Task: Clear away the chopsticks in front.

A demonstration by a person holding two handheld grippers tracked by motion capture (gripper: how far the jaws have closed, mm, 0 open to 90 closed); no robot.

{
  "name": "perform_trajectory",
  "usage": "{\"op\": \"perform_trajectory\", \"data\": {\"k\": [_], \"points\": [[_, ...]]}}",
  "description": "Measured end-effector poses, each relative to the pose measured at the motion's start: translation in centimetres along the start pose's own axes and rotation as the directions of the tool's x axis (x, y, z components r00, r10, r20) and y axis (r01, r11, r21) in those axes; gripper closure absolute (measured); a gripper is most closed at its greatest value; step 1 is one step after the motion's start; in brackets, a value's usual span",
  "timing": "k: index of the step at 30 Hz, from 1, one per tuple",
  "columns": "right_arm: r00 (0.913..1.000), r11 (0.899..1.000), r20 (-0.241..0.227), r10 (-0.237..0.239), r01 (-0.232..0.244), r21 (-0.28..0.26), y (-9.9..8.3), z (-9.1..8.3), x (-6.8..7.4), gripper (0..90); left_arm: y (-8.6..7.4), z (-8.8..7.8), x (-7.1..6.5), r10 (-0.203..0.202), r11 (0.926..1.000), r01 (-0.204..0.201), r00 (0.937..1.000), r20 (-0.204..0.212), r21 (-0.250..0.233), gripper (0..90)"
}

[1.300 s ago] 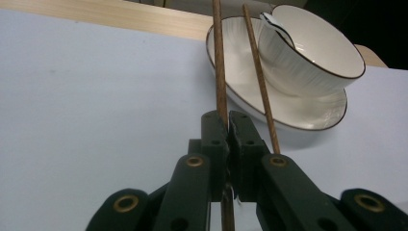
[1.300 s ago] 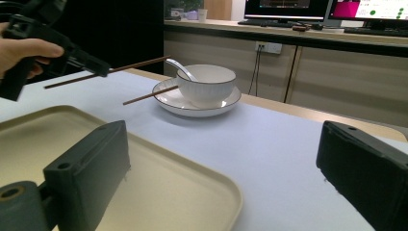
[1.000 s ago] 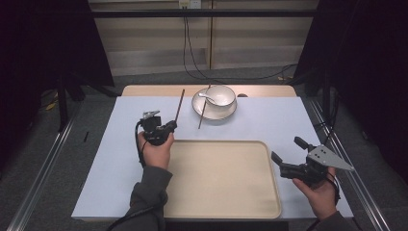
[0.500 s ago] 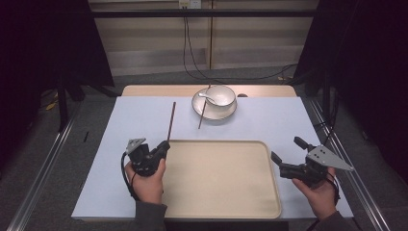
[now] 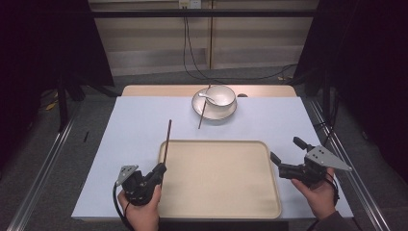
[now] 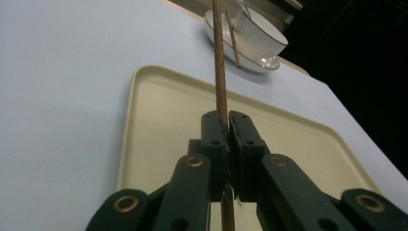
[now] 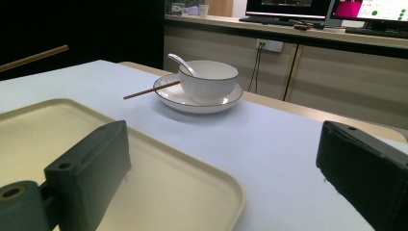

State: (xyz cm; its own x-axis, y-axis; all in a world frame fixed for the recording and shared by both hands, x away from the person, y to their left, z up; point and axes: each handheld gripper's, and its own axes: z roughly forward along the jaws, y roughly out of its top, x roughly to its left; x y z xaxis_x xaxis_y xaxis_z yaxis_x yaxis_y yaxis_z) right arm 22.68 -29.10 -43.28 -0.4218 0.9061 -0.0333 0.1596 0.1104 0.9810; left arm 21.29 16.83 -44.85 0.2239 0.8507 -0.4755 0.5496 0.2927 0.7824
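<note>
- High view: the surface (image 5: 139,120), covered in pale blue-white, carries everything, with the person's two hands at its near edge.
- The beige tray (image 5: 219,180) lies on the near middle of the surface, and its inside is bare.
- The white bowl (image 5: 220,96) stands on a white plate (image 5: 211,113) at the far edge, well apart from the tray; a white spoon (image 5: 206,96) rests in the bowl.
- The left hand-held gripper (image 5: 159,171) sits at the tray's near left corner, its jaws pressed together on the chopstick (image 5: 167,139), which points away toward the far side along the tray's left rim.
- The right hand-held gripper (image 5: 285,156) hovers beside the tray's right rim with its jaws spread wide and nothing between them.
- A second chopstick (image 5: 202,113) leans on the plate's rim beside the bowl.
</note>
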Motion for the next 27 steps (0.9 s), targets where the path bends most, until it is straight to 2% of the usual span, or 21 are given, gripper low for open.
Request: {"op": "perform_trajectory", "data": {"k": [3,6,7,8,9,14,17,18,27], "points": [[1.0000,1.000,0.004,0.001,-0.001,0.007,0.0,0.0,0.0,4.3,-0.7,-0.3,0.2,0.011,0.9998,-0.010,0.9999,-0.013,0.018,85.9],[1.0000,1.000,0.004,0.002,-0.002,0.007,0.0,0.0,0.0,4.3,-1.3,-0.5,0.1,0.012,0.9996,-0.012,0.9999,-0.004,0.024,85.8],[1.0000,1.000,0.003,0.003,-0.003,0.006,0.0,0.0,0.1,4.4,-1.7,-0.6,-0.1,0.037,0.9991,-0.036,0.9990,-0.025,0.021,85.8],[1.0000,1.000,0.002,0.004,-0.004,0.006,0.0,0.0,0.1,4.4,-1.7,-0.6,-0.1,0.037,0.9991,-0.036,0.9990,-0.025,0.021,85.9],[1.0000,1.000,0.003,0.005,-0.005,0.009,0.0,0.0,0.1,4.4,-2.0,-0.6,-0.2,0.060,0.9977,-0.059,0.9975,-0.037,0.032,85.9],[1.0000,1.000,-0.001,0.003,-0.003,0.006,0.0,0.0,0.1,4.5,-2.5,-0.5,-0.3,0.052,0.9976,-0.051,0.9981,-0.032,0.047,85.9],[1.0000,1.000,0.000,0.003,-0.003,0.008,0.0,0.0,0.1,4.4,-2.7,-0.5,-0.4,0.068,0.9967,-0.065,0.9965,-0.049,0.049,85.8],[1.0000,1.000,0.000,0.004,-0.004,0.007,0.0,0.0,0.1,4.4,-2.9,-0.5,-0.4,0.048,0.9976,-0.046,0.9981,-0.039,0.052,85.9],[1.0000,1.000,-0.001,0.002,-0.002,0.007,0.0,0.0,0.1,4.5,-3.4,-0.3,0.1,0.039,0.9954,-0.034,0.9979,-0.051,0.089,85.8]]}}
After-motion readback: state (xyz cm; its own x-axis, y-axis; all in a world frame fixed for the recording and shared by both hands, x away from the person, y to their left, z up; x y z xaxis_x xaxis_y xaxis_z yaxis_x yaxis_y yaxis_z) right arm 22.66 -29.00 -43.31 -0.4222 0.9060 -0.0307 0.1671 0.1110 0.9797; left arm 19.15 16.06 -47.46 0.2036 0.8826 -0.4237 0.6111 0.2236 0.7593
